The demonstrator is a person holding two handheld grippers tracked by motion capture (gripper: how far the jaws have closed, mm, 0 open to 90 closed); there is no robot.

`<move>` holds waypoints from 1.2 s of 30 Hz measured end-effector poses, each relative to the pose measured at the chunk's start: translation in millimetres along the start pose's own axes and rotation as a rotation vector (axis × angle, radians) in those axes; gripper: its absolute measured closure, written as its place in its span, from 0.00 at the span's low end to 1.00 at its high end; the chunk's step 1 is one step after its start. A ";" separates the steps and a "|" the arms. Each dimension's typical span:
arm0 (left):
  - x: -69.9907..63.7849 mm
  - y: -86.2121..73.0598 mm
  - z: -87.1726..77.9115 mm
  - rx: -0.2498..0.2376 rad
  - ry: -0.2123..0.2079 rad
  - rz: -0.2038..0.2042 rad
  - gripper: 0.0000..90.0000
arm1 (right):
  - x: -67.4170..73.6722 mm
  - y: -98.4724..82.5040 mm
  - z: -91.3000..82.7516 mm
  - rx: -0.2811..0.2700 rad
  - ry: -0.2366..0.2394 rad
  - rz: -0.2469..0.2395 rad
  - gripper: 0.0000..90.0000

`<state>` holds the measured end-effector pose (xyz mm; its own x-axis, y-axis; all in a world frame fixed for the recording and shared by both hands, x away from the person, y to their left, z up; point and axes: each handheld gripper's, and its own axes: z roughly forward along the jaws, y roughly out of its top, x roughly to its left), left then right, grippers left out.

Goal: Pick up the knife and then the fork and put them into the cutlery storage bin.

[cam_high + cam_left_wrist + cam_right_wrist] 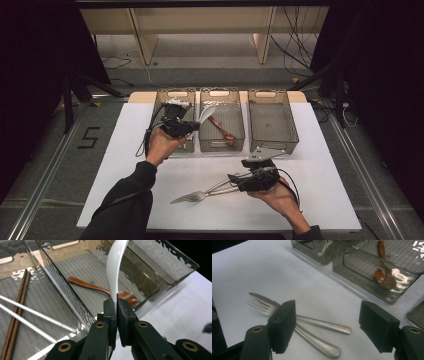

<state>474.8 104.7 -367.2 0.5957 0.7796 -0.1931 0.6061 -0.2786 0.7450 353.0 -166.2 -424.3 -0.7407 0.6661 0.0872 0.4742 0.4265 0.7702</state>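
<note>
My left gripper is shut on the handle of a white spoon, held over the near left corner of the middle bin. In the left gripper view the white spoon rises from between the pressed pads, above a wooden spoon lying in that bin. My right gripper stands open low over the white table, pointing left. A metal fork and a metal knife lie side by side between and below its jaws, untouched.
Three clear bins stand in a row at the table's far side. The left bin holds wooden chopsticks and metal chopsticks. The right bin looks bare inside. A white sheet covers the table.
</note>
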 end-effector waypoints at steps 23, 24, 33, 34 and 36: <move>5.7 19.1 54.7 0.024 0.004 -0.083 0.95 | -1.6 -4.5 -0.2 0.005 0.007 0.001 0.34; 5.9 18.9 55.9 0.026 0.003 -0.085 0.95 | -1.3 -4.5 -0.1 0.007 0.007 0.002 0.34; 5.3 17.9 66.9 0.040 0.003 -0.103 0.95 | -1.2 -4.9 0.0 0.008 0.009 0.003 0.34; 5.4 17.8 68.0 0.045 0.003 -0.102 0.95 | -1.2 -4.9 0.0 0.008 0.009 0.003 0.34; 5.2 17.7 70.4 0.050 0.005 -0.107 0.95 | -1.4 -5.0 -0.1 0.007 0.010 0.002 0.34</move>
<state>525.7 64.3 -400.0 0.5235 0.8093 -0.2662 0.6915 -0.2211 0.6877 351.6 -169.3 -428.3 -0.7444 0.6608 0.0957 0.4794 0.4292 0.7654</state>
